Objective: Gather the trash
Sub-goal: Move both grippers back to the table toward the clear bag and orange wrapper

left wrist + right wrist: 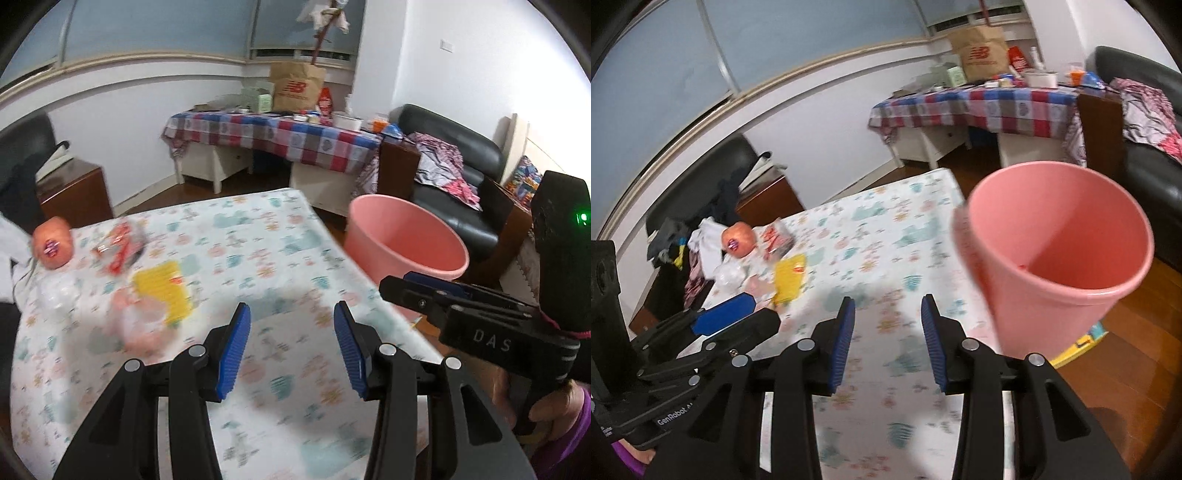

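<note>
A pink bin (404, 240) stands on the floor off the table's right edge; it also shows in the right wrist view (1056, 254). Trash lies at the table's far left: a yellow wrapper (166, 291) (790, 278), a red-and-white packet (120, 245) (777, 238), clear crumpled plastic (59, 295) (729, 275) and a pinkish bag (140, 325). An apple (51, 245) (738, 240) with a sticker sits beside them. My left gripper (291, 345) is open and empty over the table. My right gripper (888, 341) is open and empty, left of the bin.
The table wears a floral cloth (258, 258). A second table with a checked cloth (280, 133) and a paper bag (295, 86) stands behind. A black sofa (454, 158) is at the right, a dark chair with clothes (701, 192) at the left.
</note>
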Action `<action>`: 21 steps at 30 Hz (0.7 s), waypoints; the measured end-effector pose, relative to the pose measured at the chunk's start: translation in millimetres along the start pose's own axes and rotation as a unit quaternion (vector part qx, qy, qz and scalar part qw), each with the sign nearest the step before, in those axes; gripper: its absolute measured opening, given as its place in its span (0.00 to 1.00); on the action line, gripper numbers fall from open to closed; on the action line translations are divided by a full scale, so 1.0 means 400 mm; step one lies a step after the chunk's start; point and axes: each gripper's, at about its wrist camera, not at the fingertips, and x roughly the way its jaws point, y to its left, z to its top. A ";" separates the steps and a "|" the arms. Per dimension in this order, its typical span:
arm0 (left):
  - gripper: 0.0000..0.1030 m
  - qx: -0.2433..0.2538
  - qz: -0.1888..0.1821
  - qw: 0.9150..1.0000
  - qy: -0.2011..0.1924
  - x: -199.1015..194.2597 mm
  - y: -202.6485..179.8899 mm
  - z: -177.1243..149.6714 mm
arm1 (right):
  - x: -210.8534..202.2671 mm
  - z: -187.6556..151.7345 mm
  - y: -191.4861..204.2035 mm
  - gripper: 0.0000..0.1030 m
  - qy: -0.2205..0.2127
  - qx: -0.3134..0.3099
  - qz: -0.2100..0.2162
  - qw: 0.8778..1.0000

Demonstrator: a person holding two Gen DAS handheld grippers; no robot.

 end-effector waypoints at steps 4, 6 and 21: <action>0.45 -0.012 0.030 0.999 -0.002 -0.034 0.079 -0.023 | 0.037 -0.009 0.061 0.37 0.014 -0.014 0.025 0.999; 0.45 -0.025 0.042 0.999 -0.002 -0.047 0.121 -0.035 | 0.056 -0.013 0.092 0.37 0.023 -0.028 0.036 0.999; 0.47 -0.126 0.117 0.985 0.005 -0.080 0.392 -0.105 | 0.220 -0.014 0.322 0.49 0.089 -0.115 0.112 0.983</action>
